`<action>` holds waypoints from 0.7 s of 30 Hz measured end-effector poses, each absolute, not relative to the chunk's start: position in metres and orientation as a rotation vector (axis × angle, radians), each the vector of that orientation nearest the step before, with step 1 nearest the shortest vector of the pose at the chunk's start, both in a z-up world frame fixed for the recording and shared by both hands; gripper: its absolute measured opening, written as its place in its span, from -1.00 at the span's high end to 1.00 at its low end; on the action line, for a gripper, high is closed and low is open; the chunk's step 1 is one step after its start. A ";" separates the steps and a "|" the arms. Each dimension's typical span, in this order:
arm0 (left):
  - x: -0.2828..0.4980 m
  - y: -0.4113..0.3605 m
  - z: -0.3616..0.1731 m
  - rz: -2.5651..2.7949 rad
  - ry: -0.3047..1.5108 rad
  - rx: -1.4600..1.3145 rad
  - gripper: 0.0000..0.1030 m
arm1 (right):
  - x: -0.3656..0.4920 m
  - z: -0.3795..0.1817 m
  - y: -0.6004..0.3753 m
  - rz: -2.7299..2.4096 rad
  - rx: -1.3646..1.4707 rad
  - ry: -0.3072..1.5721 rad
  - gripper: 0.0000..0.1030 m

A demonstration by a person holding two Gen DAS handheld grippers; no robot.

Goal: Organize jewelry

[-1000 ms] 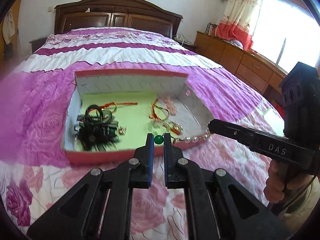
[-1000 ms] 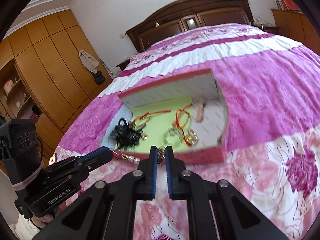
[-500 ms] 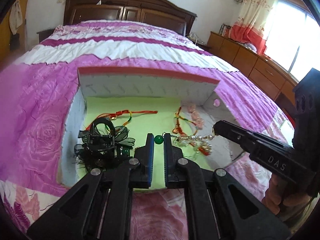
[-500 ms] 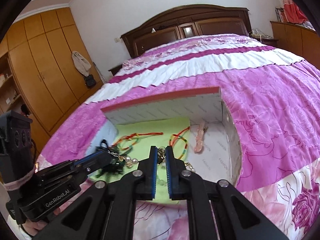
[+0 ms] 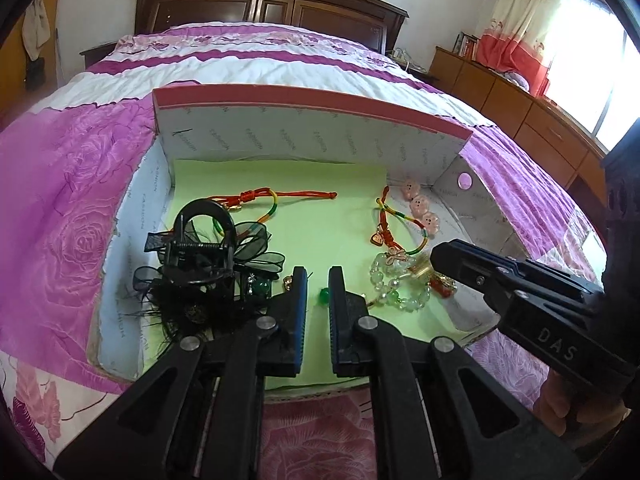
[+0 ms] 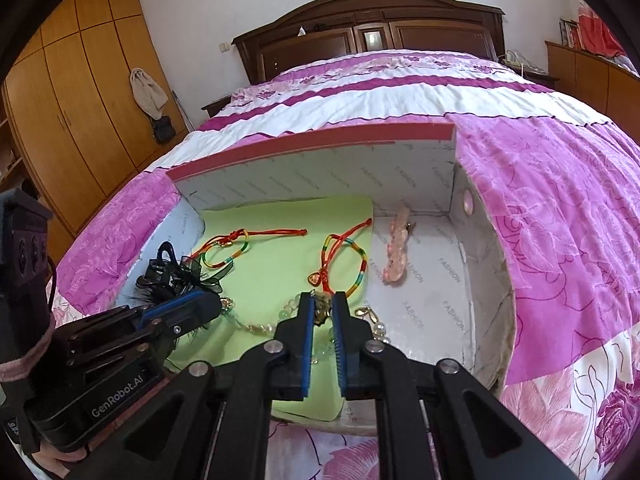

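A pearl chain necklace (image 6: 256, 325) with a green bead (image 5: 324, 296) hangs between both grippers, low inside an open pink-rimmed box (image 5: 312, 104) with a green paper floor. My left gripper (image 5: 318, 280) is shut on the end with the green bead. My right gripper (image 6: 322, 305) is shut on the other end, a gold clasp piece (image 6: 321, 308), and it also shows in the left wrist view (image 5: 436, 258). Below lie a clear bead bracelet (image 5: 394, 280), two red string bracelets (image 6: 344, 256) (image 6: 228, 246), a black hair clip (image 5: 204, 256) and a pink hair clip (image 6: 396, 254).
The box sits on a pink and white bedspread (image 6: 560, 208). A dark headboard (image 6: 372, 28) is at the far end. Wooden wardrobes (image 6: 72, 92) stand on the left and a dresser (image 5: 520, 100) under the window on the right.
Both grippers moved forward over the box's near wall and down inside it, carrying the necklace. The chain now hangs close over the jewelry on the green floor.
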State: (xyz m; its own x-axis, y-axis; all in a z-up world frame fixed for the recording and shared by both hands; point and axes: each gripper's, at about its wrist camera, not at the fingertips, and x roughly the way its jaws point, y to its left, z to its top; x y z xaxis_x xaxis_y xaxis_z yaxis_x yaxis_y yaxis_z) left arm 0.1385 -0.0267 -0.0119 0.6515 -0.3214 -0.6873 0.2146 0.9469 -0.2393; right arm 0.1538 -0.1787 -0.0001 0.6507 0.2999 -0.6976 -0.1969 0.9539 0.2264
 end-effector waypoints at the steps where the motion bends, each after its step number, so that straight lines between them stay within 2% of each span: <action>1: 0.138 -0.026 -0.011 -0.300 0.806 -0.143 0.94 | 0.153 0.001 -0.178 0.283 0.136 0.812 0.61; 4: 0.135 -0.023 -0.007 -0.295 0.799 -0.151 0.90 | 0.147 0.006 -0.179 0.291 0.151 0.797 0.47; 17: 0.098 -0.016 0.026 -0.256 0.694 -0.136 0.59 | 0.108 0.039 -0.181 0.295 0.167 0.704 0.42; 21: 0.084 -0.016 0.030 -0.236 0.674 -0.131 0.50 | 0.091 0.046 -0.181 0.293 0.166 0.669 0.28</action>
